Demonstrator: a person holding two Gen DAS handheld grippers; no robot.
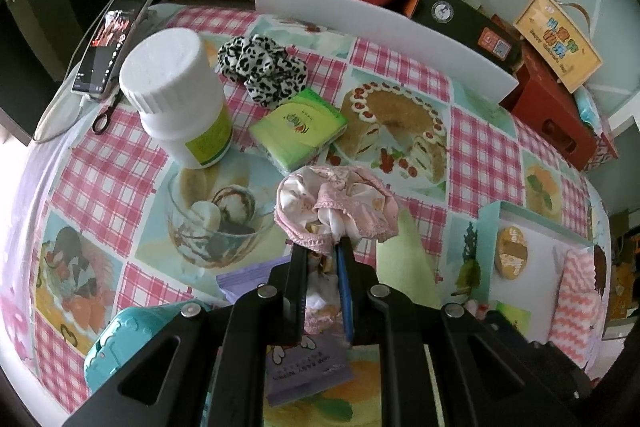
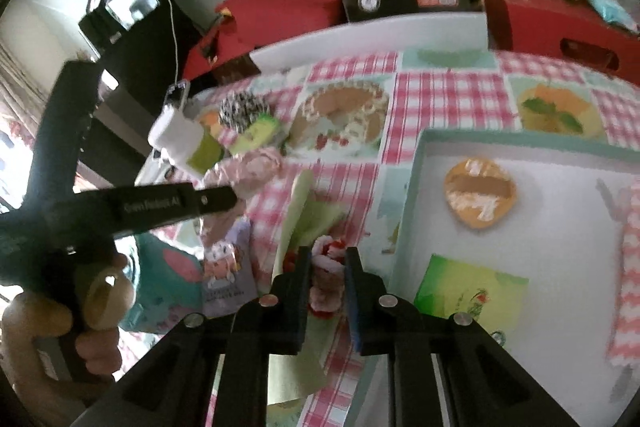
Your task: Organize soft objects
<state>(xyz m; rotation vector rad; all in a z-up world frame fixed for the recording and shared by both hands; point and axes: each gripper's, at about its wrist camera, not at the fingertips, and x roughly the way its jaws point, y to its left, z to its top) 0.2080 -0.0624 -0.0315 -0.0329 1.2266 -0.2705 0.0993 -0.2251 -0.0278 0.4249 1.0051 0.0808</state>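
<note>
Left gripper is pinching a bunched pale-pink fabric piece with lace trim and a small print; jaws are pressed onto its lower fold, and the rest is puffing out ahead of the tips, crumpled into a loose rosette above the tabletop with its pink-gingham dessert-print oilcloth. More of the same cloth is trailing back between the jaws. Right gripper is clamping a small pink-and-red fuzzy soft item; the frame is blurred, so I cannot tell exactly what it is, only that the jaws are closing on it from both sides, just left of the shallow teal-rimmed white tray. Inside that tray: an orange oval patch, a yellow-green card, and a pink-and-white zigzag knit cloth at the right edge. On the tabletop beyond the pink fabric a green tissue pack is lying flat, a black-and-white leopard-print scrunchie is sitting behind it, and a white plastic bottle with a ribbed cap is standing upright to the left. A pale green cloth is lying between the pink fabric and the tray.
</note>
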